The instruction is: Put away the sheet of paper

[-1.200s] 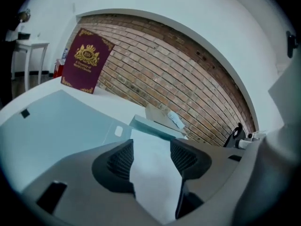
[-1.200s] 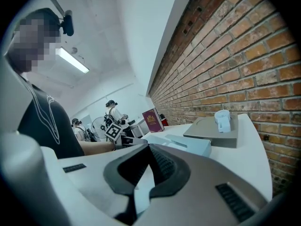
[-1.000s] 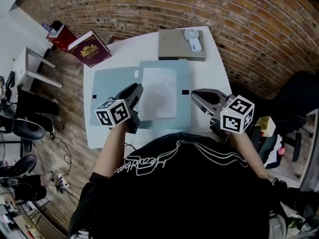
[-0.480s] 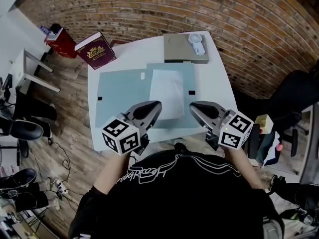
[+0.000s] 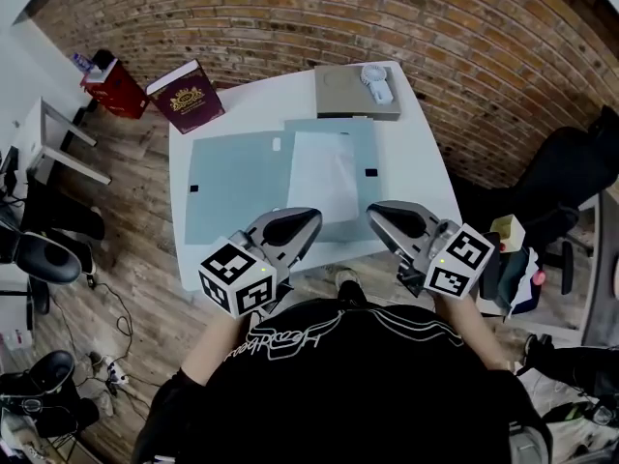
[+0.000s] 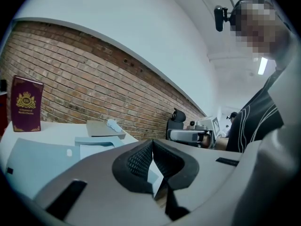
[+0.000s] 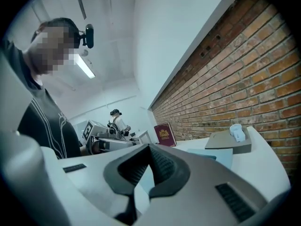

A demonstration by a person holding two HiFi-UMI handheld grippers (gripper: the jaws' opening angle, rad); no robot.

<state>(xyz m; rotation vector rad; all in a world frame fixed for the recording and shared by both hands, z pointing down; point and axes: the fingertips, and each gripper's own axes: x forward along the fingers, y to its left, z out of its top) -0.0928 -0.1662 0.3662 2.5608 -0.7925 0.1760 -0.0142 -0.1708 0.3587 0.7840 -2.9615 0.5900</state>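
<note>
while the left tongs (image 5: 302, 224) and right tongs (image 5: 379, 217) hang closed, empty, the sheet of paper (image 5: 324, 172) lies ahead between them, lengthwise away, nearer the left.

Bright, even light, soft shadows (strong fisheye warp at edges)

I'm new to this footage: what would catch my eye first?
A white sheet of paper lies on an open pale-blue folder on the white table. At its near edge the left gripper and right gripper hang shut and empty; a maroon book stands by its far left corner.
</note>
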